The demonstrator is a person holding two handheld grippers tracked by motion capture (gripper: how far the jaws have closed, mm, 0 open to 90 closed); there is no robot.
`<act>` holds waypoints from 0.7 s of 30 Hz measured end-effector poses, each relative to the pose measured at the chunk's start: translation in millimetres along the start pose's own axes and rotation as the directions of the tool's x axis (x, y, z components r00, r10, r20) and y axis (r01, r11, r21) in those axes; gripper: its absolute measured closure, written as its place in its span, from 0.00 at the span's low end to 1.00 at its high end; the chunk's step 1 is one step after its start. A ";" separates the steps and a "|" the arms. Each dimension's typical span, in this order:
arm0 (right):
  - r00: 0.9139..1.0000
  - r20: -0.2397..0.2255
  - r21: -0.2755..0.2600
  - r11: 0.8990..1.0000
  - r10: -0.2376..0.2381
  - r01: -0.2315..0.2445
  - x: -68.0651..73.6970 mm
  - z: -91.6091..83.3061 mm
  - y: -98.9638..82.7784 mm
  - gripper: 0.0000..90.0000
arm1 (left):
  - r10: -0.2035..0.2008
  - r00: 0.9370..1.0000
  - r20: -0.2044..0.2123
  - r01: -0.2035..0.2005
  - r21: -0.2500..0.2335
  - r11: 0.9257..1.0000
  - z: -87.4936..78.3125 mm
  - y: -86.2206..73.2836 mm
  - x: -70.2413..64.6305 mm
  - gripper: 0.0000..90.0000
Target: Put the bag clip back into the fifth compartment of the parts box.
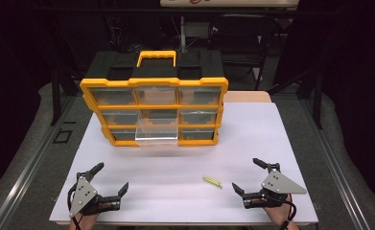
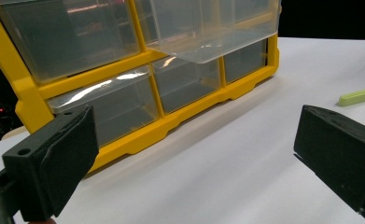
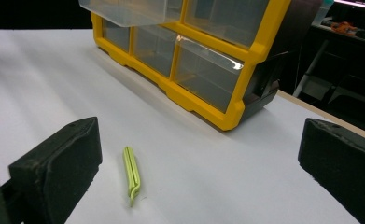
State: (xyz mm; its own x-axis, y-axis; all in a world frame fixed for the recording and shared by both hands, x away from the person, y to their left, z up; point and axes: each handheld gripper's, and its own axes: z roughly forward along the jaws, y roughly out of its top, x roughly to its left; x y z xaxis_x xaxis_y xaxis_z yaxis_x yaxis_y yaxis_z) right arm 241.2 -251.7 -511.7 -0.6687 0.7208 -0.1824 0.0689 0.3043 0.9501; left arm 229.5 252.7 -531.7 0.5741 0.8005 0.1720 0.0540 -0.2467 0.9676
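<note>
A small, slim lime-green plastic clip (image 1: 212,181) lies flat on the white table top (image 1: 185,201), well in front of the yellow-framed organiser cabinet with clear plastic drawers (image 1: 154,108) and off to the right of that cabinet's pulled-out clear centre drawer (image 1: 157,130). Nothing touches the clip. Its long axis runs roughly across the table, parallel to the cabinet's front, slightly skewed.

The right gripper (image 1: 249,177) rests on the table just to the right of the clip, its jaws spread wide and empty; in the right gripper view the clip (image 3: 131,174) lies between the jaws, nearer the left one and pointing away along the line of sight. The left gripper (image 1: 111,177) sits well to the left of the clip, jaws also wide apart and holding nothing, facing the cabinet's lower left drawers.

The right hand is clearly the nearer one; a pickup probably needs only a short reach left, closing across the clip's narrow width.
</note>
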 end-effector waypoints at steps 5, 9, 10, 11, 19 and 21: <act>0.999 -0.031 0.041 0.999 -0.017 0.019 2.3 9.9 4.1 0.00 | 0.000 1.000 -0.002 0.000 0.002 1.000 0.1 -0.1 0.0 0.00; 0.998 -0.048 0.066 0.997 -0.035 0.038 3.6 16.0 6.6 0.00 | -0.002 1.000 -0.007 0.002 0.003 1.000 -0.4 0.0 0.2 0.00; 0.998 -0.052 0.069 0.997 -0.034 0.038 3.8 16.8 7.1 0.00 | -0.001 1.000 -0.007 0.001 0.003 1.000 -0.3 0.0 0.0 0.00; 0.998 -0.056 0.075 0.996 -0.033 0.037 4.1 17.6 7.8 0.00 | -0.001 1.000 -0.007 0.001 0.004 1.000 -0.3 0.0 -0.1 0.00; 0.995 -0.090 0.144 0.988 -0.038 0.051 6.0 28.7 12.9 0.00 | 0.002 1.000 -0.008 -0.002 0.007 1.000 -0.6 -0.1 0.4 0.00; 0.995 -0.093 0.156 0.986 -0.038 0.053 6.5 30.1 14.1 0.00 | 0.003 1.000 -0.008 -0.002 0.006 1.000 -0.7 -0.1 0.5 0.00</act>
State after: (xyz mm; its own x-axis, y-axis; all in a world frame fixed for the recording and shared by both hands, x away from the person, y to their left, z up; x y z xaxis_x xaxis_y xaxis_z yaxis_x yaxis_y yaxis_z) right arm 260.1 -224.0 -507.1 -0.7372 0.6472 -0.1942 0.1481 0.4352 0.8881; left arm 229.2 253.5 -531.6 0.5675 0.8044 0.1760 0.0571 -0.2517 0.9661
